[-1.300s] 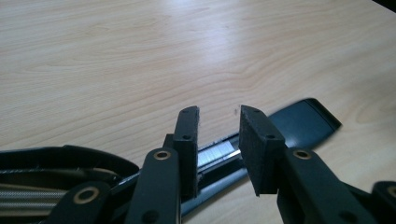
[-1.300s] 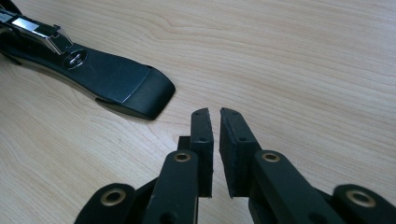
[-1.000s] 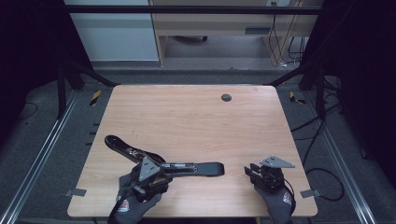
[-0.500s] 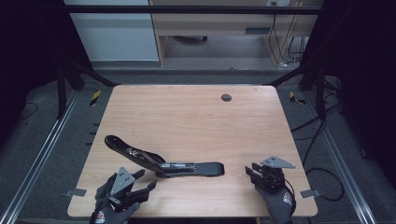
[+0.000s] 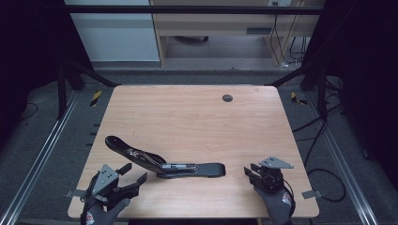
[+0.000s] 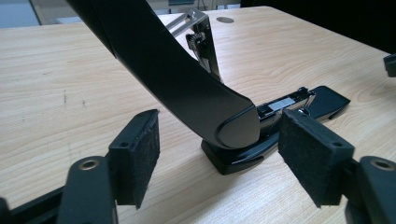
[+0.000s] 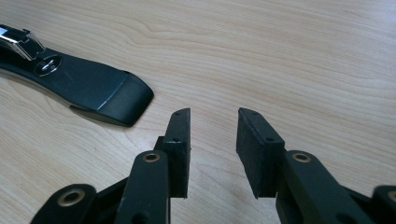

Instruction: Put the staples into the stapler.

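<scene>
A black stapler (image 5: 178, 168) lies on the wooden table (image 5: 197, 122), swung wide open: its base points right and its top arm rises to the left. My left gripper (image 5: 133, 173) sits at the front left, just short of the stapler's hinge end and apart from it. Its jaws have just been opening and its pads (image 6: 137, 154) touch nothing; the stapler (image 6: 187, 84) looms close ahead of the left gripper (image 6: 224, 156). My right gripper (image 5: 250, 169) rests open at the front right. Nothing is between the right gripper's (image 7: 214, 140) pads, and the stapler base tip (image 7: 93, 86) lies off to their left.
A round cable hole (image 5: 227, 98) sits near the table's far edge. Dark metal frame bars stand around the table, with cables on the floor at the right. Bare wood lies between the grippers and beyond the stapler.
My left gripper has pulled back from the stapler's hinge toward the front left corner and opened its jaws. The stapler stays spread open. The right gripper has kept still.
</scene>
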Available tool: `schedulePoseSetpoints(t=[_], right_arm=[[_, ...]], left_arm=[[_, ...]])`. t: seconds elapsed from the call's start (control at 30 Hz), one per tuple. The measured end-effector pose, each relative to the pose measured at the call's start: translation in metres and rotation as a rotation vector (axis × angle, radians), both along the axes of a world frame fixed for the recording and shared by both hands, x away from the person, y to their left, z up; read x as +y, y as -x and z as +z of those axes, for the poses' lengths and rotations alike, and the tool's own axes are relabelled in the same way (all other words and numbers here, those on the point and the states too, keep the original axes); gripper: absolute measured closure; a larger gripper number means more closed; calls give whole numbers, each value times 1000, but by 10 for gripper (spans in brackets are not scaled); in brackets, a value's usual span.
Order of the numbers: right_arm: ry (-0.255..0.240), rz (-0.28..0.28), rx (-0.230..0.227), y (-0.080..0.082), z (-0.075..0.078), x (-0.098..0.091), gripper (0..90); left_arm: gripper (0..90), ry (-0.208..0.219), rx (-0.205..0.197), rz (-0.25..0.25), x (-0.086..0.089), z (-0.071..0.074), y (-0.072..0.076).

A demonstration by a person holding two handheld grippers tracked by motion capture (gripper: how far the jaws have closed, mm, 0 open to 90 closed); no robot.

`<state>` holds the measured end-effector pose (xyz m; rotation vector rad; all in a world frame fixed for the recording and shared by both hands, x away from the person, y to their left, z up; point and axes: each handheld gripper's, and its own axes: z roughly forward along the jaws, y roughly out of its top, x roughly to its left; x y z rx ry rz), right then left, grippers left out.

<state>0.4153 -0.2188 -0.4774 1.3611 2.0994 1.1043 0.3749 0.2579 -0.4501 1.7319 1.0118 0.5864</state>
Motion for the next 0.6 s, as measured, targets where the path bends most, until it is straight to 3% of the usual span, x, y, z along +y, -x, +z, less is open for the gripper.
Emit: schedulePoseSetpoints(t=[0.47,0.6], right_arm=[[-29,33,-11,1,6,11,672],[-37,53,-19,2,8,17,686]], left_arm=[[237,48,-42,65,10,14,-6],[236,73,-65,64,9,20,-13]])
